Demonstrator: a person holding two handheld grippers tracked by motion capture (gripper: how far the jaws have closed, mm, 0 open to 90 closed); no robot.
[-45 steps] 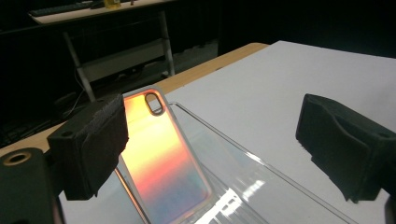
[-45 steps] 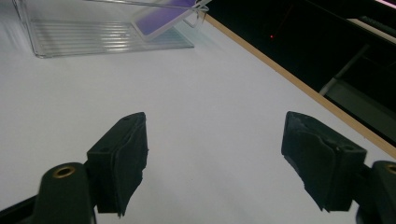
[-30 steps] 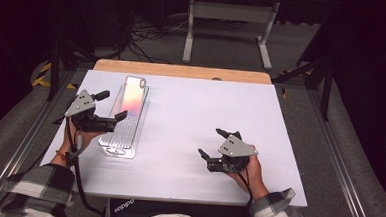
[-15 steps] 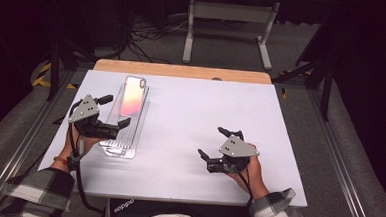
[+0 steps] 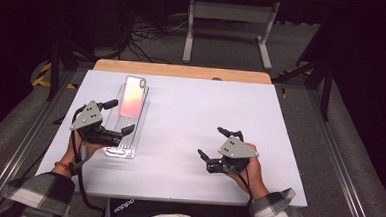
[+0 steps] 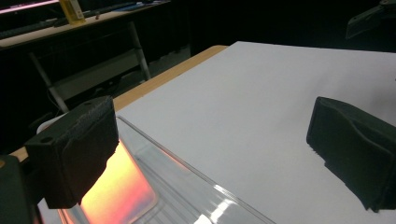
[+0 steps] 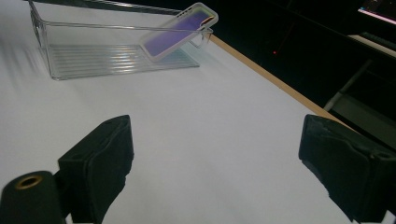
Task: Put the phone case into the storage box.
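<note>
One phone leans inside the clear tray, so we judge the placing done. Both our left gripper and right gripper stand wide, holding nothing.

Pink phone in clear tray

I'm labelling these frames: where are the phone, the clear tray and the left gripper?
phone (image 5: 132,96): high view, middle of its glowing face.
clear tray (image 7: 112,58): right gripper view, ribbed floor.
left gripper (image 5: 119,118): high view, midway between its fingertips.
</note>
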